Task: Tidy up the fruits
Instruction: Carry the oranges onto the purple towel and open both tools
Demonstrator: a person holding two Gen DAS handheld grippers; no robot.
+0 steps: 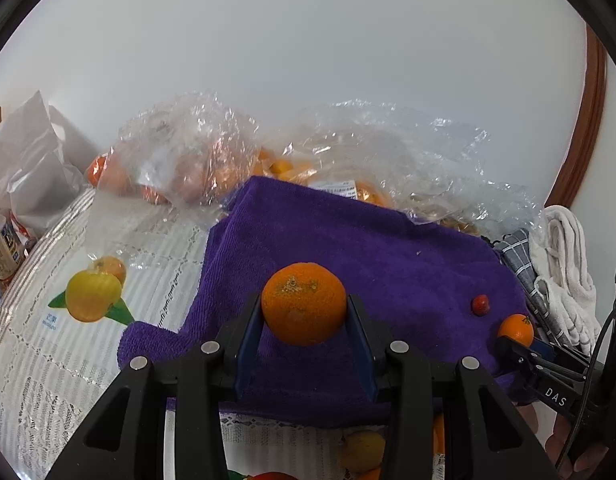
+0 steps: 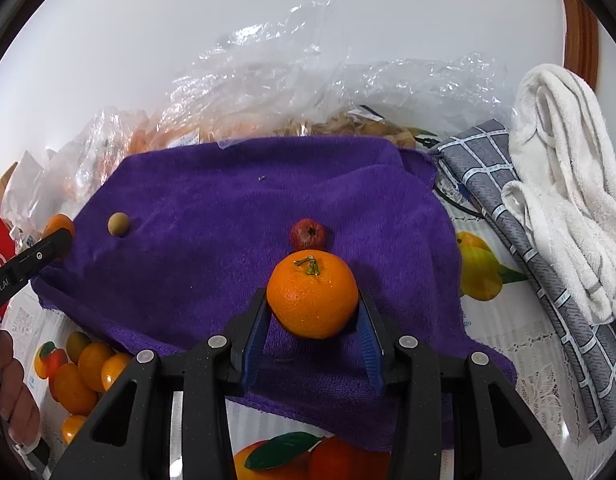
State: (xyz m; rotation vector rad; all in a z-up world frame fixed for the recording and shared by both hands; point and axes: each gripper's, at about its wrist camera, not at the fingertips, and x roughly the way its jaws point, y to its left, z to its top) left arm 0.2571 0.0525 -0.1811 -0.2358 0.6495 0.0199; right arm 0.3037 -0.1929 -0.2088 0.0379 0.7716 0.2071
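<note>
Grip L: left hand-held gripper (image 1: 303, 312) clamps mandarin (image 1: 303, 304) at its sides.
Grip R: right hand-held gripper (image 2: 312, 312) clamps stemmed mandarin (image 2: 312, 300).
Handling: prob. light, soft-skinned; squeeze gently.

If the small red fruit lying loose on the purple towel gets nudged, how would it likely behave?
The small red fruit looks round, so it would probably roll. The purple towel is plush, which should stop it soon. It sits just behind the orange, which would likely block it that way.
</note>
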